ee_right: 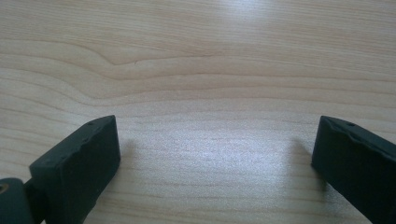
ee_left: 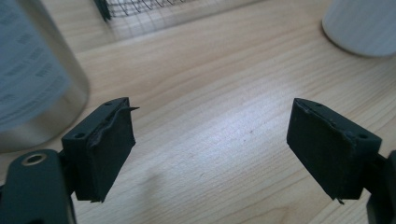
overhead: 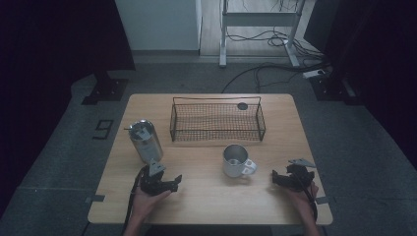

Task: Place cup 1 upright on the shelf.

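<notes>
Two grippers rest low over the near edge of the wooden table (overhead: 206,196), each with its jaws spread wide and nothing between them, which reads as a ready stance before any reach. At the left stands the steel canister (overhead: 145,140), upright and near the table's left side; the left gripper (overhead: 164,183) sits just in front of it, so the canister is the closest thing for that hand. In the left gripper view the canister (ee_left: 32,79) fills the upper left corner, apart from the jaws, with bare wood between the two pads. Behind, in the middle of the far half of the table, the wire basket (overhead: 217,119) stands with a small dark round thing at its back right corner; its open top suits it as a place to drop items. In front of the basket and a little right is the metal mug (overhead: 237,161), upright, handle turned toward the person's right. The right gripper (overhead: 286,179) lies well apart from the mug's handle side, aimed across bare tabletop (ee_right: 196,70).
</notes>
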### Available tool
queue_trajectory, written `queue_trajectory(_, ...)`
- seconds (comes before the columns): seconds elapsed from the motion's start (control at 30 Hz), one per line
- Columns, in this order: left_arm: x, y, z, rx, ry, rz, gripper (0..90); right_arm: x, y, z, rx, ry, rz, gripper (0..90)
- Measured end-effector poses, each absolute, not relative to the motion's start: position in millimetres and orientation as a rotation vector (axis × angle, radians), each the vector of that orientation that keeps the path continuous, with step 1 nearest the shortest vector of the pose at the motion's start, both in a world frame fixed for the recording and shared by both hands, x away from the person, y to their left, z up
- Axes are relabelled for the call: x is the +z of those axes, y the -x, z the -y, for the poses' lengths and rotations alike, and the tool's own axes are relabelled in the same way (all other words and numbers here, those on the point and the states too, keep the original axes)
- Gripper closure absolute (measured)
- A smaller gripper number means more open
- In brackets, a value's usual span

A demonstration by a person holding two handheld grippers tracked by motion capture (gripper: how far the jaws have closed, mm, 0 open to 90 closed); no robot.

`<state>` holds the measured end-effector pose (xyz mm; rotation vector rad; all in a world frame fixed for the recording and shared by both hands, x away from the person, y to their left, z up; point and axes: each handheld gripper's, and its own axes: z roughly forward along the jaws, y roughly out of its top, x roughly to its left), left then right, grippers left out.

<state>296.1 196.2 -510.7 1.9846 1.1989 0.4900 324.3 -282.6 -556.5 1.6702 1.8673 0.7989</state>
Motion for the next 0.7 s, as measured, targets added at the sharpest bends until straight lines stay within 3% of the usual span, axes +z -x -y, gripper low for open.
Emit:
queue_trajectory(0.37,-479,-292,-220,0.519,-1.863,-1.231,14.4,-557,-325,283,0.800,-1.667,-1.868,0.7)
queue_trajectory(0.7,-472,-297,-232,0.537,-1.844,-1.263,14.2,-557,-326,284,0.804,-1.670,-1.866,0.8)
